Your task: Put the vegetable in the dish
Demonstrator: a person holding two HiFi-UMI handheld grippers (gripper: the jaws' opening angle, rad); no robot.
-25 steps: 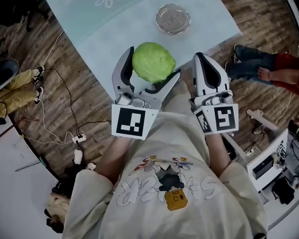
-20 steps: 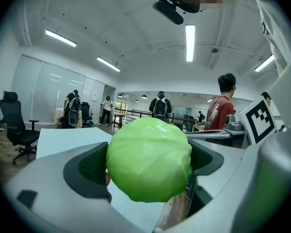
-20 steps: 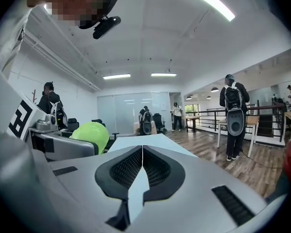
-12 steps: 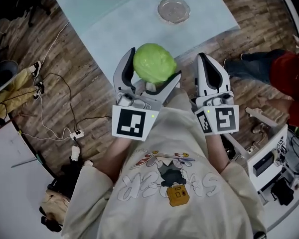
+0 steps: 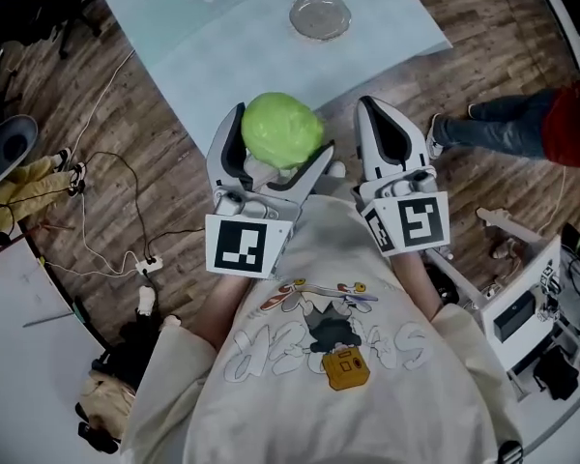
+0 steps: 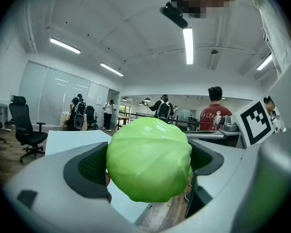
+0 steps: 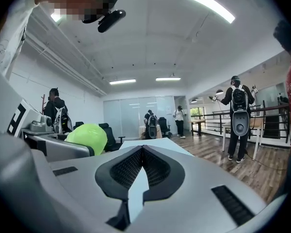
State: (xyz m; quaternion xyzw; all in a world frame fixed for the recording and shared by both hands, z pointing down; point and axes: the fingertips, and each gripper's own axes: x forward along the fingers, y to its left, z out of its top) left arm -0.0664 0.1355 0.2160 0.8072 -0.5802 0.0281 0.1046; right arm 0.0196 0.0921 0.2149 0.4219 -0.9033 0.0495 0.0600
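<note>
The cabbage (image 5: 282, 124) fills the gap between the jaws of the left gripper (image 5: 281, 131). Ahead of these jaws, the bench (image 5: 234, 51) lies open as far as the dish (image 5: 320, 15).

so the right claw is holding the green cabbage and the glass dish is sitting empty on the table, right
Not quite: the left claw holds the green cabbage, not the right. The left gripper view shows the cabbage clamped between its jaws, while the right claw is shut on nothing. The glass dish does sit empty on the table.
</note>
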